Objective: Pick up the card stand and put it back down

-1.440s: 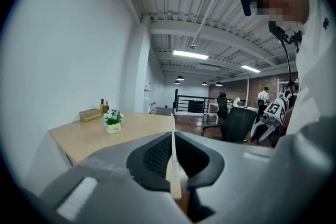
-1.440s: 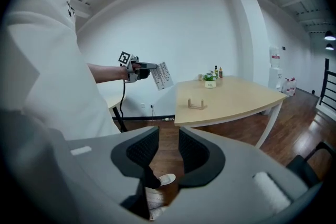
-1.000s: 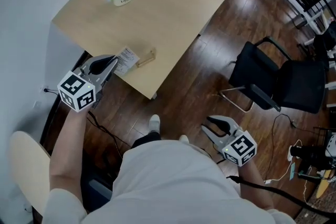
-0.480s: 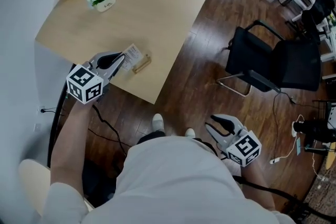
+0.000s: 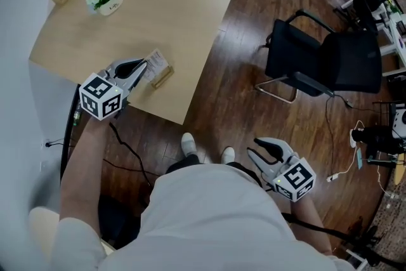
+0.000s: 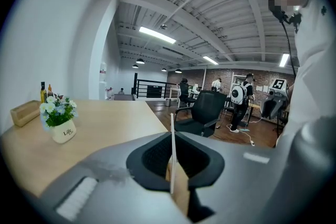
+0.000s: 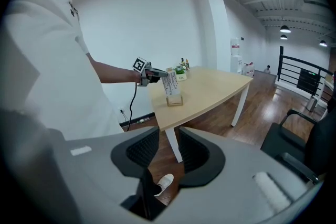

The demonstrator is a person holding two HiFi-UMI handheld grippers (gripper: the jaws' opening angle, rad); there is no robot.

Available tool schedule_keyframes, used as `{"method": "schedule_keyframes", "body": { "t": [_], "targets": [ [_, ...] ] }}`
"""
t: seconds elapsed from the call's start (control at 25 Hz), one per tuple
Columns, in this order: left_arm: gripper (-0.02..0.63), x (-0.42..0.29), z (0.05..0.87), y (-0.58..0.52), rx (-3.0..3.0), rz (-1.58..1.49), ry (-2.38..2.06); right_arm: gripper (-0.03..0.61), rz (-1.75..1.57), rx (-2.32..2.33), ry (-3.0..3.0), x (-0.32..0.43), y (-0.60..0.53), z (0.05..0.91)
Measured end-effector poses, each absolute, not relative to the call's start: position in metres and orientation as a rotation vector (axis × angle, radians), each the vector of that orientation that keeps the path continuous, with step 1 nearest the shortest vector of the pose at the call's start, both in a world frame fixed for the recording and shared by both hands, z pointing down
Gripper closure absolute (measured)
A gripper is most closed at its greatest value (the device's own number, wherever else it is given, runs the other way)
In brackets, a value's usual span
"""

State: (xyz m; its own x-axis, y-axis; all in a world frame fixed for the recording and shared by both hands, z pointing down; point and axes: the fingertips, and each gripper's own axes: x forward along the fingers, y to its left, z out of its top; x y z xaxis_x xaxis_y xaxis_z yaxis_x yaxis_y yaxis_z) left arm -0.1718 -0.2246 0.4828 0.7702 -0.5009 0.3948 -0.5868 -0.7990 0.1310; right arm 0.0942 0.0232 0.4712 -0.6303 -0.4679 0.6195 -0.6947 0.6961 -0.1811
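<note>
Standing near the front corner of the table, the card stand has its wooden base down on the top, as far as I can judge. Its long axis runs straight on from my left tongs. Those are pressed onto the upright card, which sits edge-on between the pads. Letting go would mean opening and drawing back along that same line. My right tongs hang spread and empty, well apart over the floor, short of the black chair.
</note>
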Motion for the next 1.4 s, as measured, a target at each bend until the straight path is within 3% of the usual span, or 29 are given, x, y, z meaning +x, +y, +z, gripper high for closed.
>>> {"method": "schedule_keyframes", "body": {
  "t": [1.4],
  "targets": [
    [0.598, -0.165, 0.53, -0.235, 2.626, 0.567, -0.865, 0.456, 0.581, 0.881, -2.355, 0.098, 0.008, 0.477]
  ]
}}
